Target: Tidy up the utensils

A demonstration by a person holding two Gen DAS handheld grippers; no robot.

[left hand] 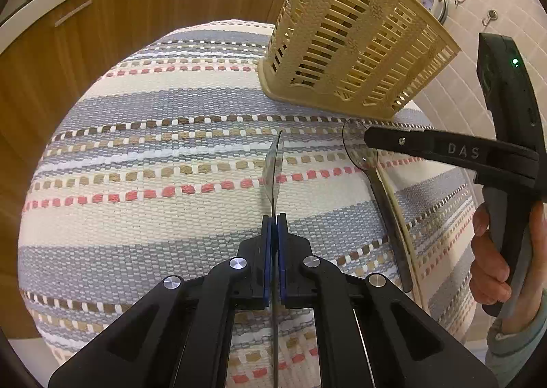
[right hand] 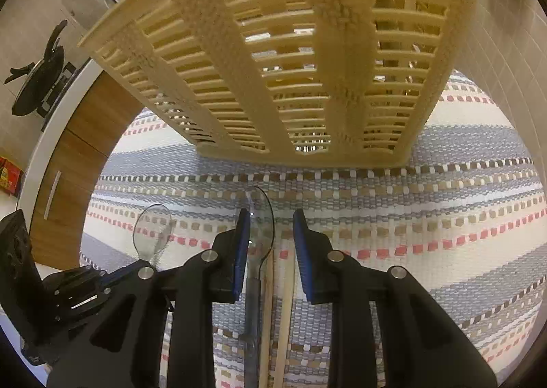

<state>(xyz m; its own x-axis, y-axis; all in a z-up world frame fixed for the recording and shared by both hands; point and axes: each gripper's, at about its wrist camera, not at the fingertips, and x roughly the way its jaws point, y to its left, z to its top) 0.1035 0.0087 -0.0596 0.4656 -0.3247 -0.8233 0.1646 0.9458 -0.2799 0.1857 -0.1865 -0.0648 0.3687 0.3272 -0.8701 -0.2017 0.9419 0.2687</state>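
Beside the cream slotted utensil basket (left hand: pixel 352 46), the left tongs (left hand: pixel 273 227) pinch a clear plastic spoon (left hand: pixel 273 169) edge-on; it could twist loose; the right tongs (right hand: pixel 268 234), half-open, straddle another clear spoon (right hand: pixel 261 227) and chopsticks (right hand: pixel 287 302) on the striped cloth (left hand: pixel 136 148); closing may snag both.

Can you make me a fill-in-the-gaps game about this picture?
1. The left hand-held gripper is shut on a see-through plastic ____.
2. The slatted basket stands on a ____ cloth.
3. Between the fingers of the right hand-held gripper are a clear spoon and two wooden ____.

Missing words: spoon; striped; chopsticks.
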